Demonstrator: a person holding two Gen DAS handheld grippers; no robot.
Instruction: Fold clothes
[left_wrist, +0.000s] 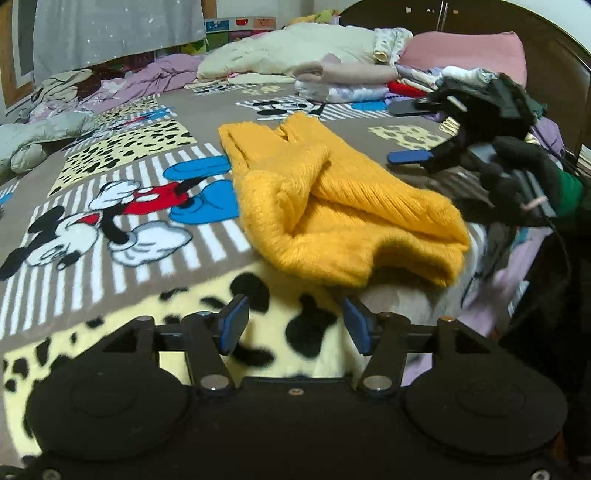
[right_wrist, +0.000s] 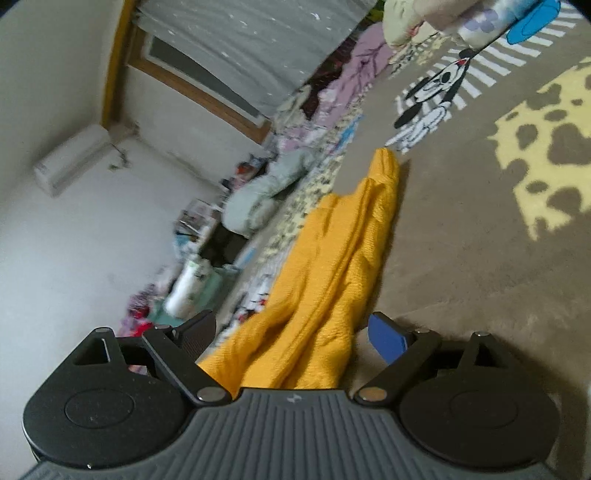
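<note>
Sweater: yellow sweater (left_wrist: 332, 206) lies folded on the bed (left_wrist: 110, 229) (cartoon blanket).
Left hand-held gripper (left_wrist: 295, 328): spread, empty.
Right hand-held gripper (right_wrist: 291, 336): spread, straddling the knit.

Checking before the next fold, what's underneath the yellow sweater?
The yellow sweater lies on the cartoon-print blanket. Anything tucked beneath or inside its folds is covered and cannot be seen.

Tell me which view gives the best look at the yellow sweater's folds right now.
The left wrist view. It shows the whole yellow sweater lying bunched on the cartoon blanket, layers and edges visible. The right wrist view is tilted and close, showing only a long strip of it running away between the open right gripper fingers.
</note>
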